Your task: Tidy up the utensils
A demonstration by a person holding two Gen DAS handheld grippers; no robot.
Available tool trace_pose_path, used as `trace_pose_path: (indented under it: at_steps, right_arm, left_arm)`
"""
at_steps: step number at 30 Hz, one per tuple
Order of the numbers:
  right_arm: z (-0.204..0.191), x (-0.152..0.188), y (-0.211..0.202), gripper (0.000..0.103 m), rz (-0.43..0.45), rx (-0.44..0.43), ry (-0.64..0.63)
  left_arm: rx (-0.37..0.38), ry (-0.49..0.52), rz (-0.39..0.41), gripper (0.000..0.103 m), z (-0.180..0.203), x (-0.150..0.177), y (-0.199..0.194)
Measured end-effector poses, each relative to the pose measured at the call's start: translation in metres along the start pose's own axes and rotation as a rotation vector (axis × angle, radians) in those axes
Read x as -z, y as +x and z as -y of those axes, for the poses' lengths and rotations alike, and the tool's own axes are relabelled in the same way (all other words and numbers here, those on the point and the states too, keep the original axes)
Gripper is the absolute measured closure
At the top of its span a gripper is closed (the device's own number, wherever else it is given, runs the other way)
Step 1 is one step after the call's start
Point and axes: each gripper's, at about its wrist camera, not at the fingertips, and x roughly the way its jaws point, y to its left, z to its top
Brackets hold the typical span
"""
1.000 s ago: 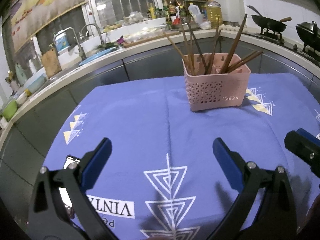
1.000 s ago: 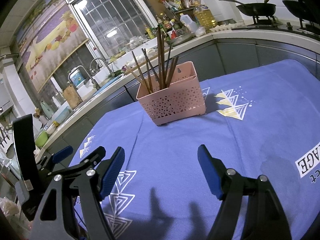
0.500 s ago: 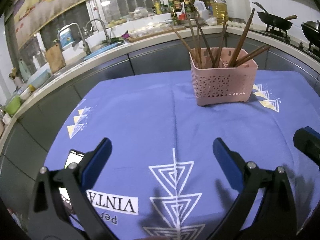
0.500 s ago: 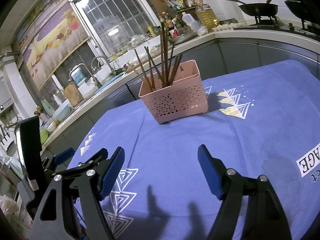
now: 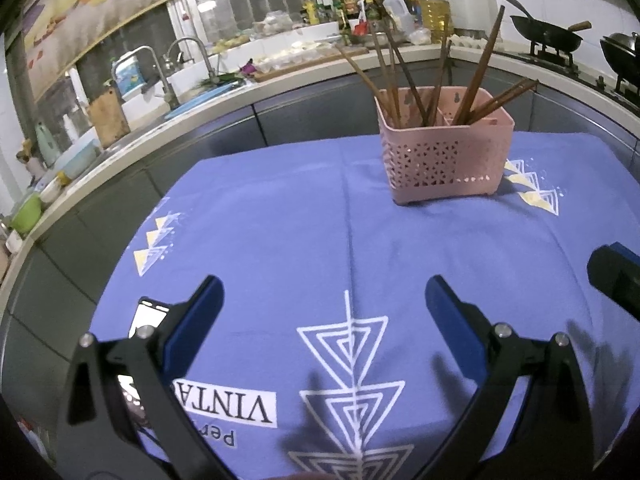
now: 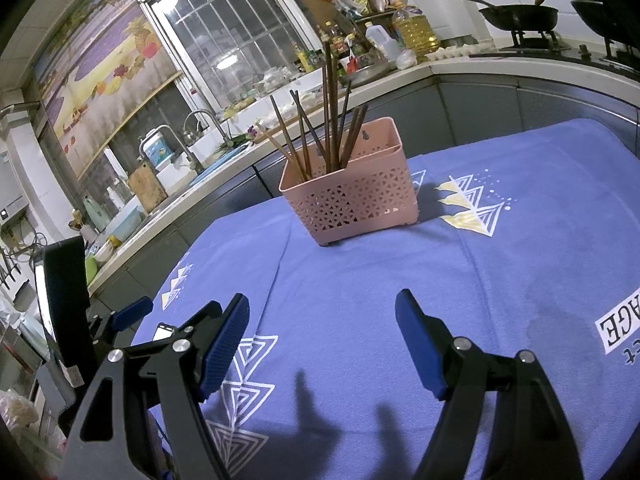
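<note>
Left view has tipped up slightly since a second ago: pink basket sits lower in frame; right view unchanged. Chopsticks all stand in the basket, far side of the blue-clothed desk. Left tool and right tool both spread apart, empty, above the cloth.

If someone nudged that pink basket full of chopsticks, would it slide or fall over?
The pink basket looks like thin perforated plastic, so it is probably light and would likely slide on the blue cloth. The chopsticks stand tall and lean outward above its rim, so a push up high might tip it.
</note>
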Motion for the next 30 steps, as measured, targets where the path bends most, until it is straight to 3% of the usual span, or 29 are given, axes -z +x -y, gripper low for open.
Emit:
trace_pose_path:
  at_steps: [30]
  right_arm:
    - [-0.001,0.002,0.001,0.028,-0.005,-0.002,0.007]
  left_arm:
    - [0.019,0.031,-0.032,0.006,0.011,0.008,0.007]
